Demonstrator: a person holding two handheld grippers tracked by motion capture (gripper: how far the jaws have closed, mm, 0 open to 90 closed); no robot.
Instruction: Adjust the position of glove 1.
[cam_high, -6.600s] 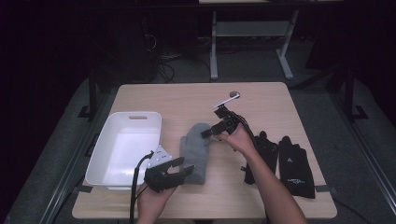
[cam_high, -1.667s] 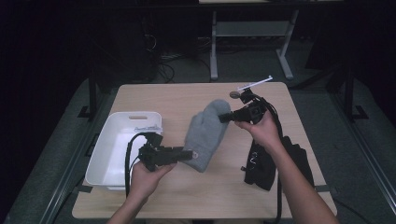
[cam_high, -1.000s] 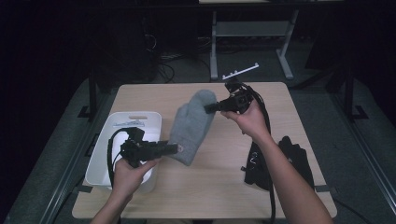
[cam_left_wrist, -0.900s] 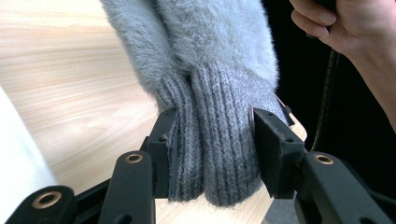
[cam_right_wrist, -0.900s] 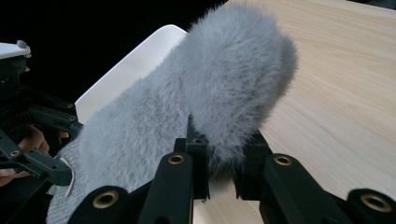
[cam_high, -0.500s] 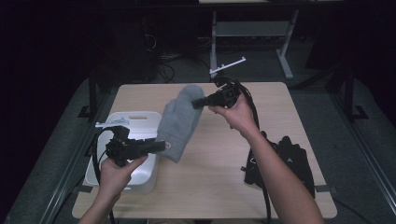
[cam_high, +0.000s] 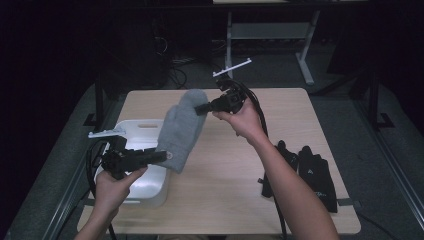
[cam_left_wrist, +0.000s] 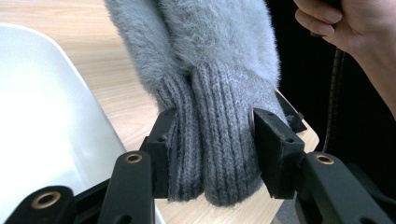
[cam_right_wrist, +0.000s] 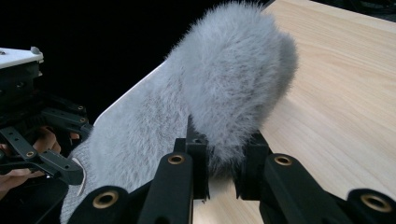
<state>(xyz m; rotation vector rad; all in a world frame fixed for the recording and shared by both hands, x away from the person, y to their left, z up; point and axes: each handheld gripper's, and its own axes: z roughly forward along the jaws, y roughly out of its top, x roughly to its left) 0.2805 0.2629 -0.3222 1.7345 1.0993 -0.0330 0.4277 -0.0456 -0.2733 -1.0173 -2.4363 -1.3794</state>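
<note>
Grey fuzzy mitten (cam_high: 181, 127), seemingly rib-cuffed

Light falls from above onto the worktop (cam_high: 280, 130), which stands bright and evenly lit while the floor and furniture beyond its far edge sink into near black. The white bin (cam_high: 135, 170) at the worktop's left end is close to overexposed, its inner walls washed flat. Shadows on the worktop are soft and short. The high view is mildly grainy and soft, though not motion-blurred. In the left gripper view the grey mitten (cam_left_wrist: 210, 84) is sharp at its ribbed cuff, the worktop behind it out of focus. In the right gripper view the mitten's fur is crisp; the background is black.
</note>
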